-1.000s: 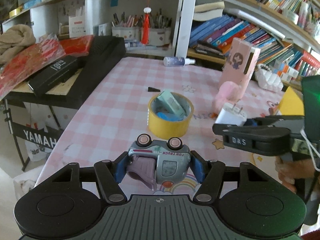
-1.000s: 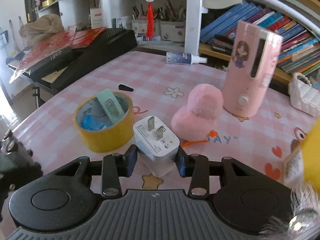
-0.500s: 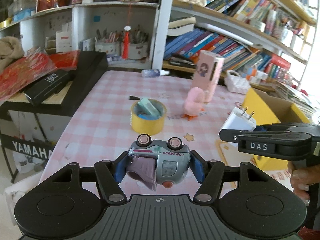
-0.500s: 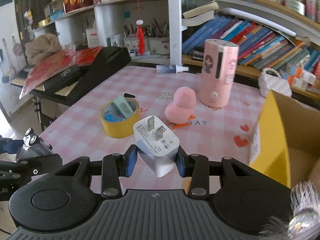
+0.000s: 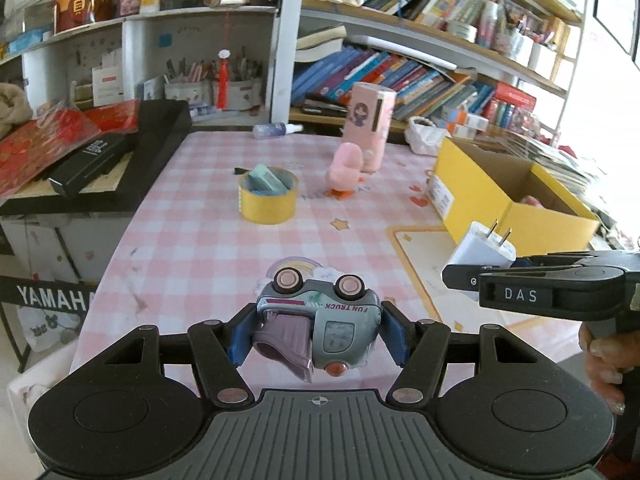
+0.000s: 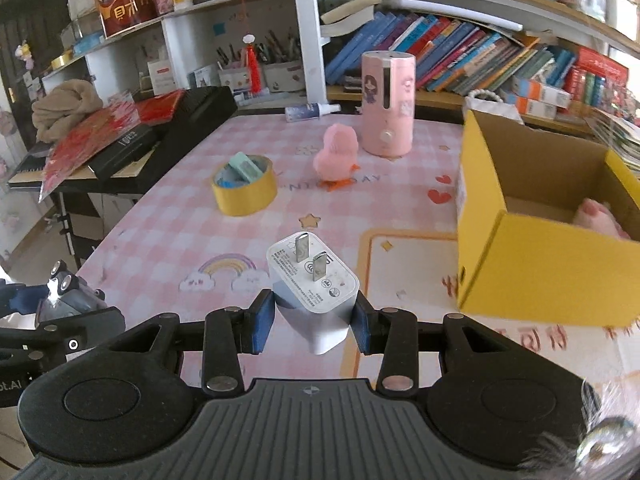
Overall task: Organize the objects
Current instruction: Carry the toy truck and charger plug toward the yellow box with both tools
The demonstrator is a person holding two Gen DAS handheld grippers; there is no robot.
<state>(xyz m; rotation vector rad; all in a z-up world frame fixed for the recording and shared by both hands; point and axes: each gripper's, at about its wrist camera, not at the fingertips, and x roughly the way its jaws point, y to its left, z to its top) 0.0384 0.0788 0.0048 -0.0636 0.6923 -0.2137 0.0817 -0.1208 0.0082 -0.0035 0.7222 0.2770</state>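
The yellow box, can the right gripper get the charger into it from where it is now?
Probably yes. The right gripper grips the white charger above the table, and the yellow box stands open-topped just to its right with nothing between them; only a pink item lies inside.

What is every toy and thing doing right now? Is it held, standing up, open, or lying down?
Left gripper: shut on the toy truck.
Toy truck: held upside down, wheels up.
Right gripper: shut on the charger.
Charger: held, prongs up.
Yellow box: open, something pink inside.
Tape roll: lying flat, small things inside.
Pink chick: standing.
Pink canister: upright.
Spray bottle: lying on its side.
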